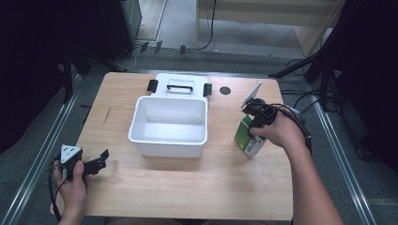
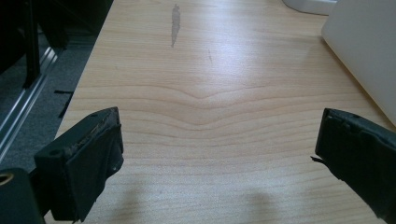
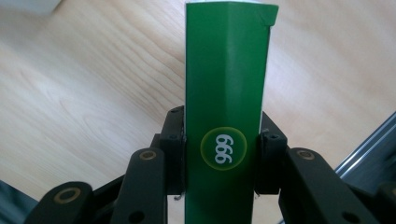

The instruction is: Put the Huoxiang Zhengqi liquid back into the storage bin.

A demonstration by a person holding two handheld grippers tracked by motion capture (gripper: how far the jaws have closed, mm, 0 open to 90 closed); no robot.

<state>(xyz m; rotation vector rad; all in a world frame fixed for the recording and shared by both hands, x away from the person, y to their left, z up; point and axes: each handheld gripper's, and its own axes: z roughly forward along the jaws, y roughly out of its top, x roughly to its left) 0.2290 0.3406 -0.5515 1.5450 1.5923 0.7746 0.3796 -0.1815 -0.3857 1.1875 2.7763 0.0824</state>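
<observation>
A green and white box (image 1: 246, 137) stands on the wooden table (image 1: 187, 183) to the right of a white tub (image 1: 169, 125). My right gripper (image 1: 254, 126) comes down on the box from above and is shut on it. In the right gripper view the green box (image 3: 225, 93) bears a round "999" mark and both jaws press its two sides, with my right gripper (image 3: 223, 161) around it. My left gripper (image 1: 101, 161) rests open near the table's front left corner. In the left gripper view my left gripper (image 2: 215, 154) has bare table between its jaws.
The tub's white lid (image 1: 180, 86) with black clasps lies flat behind the tub. A small dark round hole (image 1: 225, 90) sits in the table at the back. Metal rails (image 1: 42, 154) run along both sides of the table. Black stands (image 1: 324, 61) rise at the far right.
</observation>
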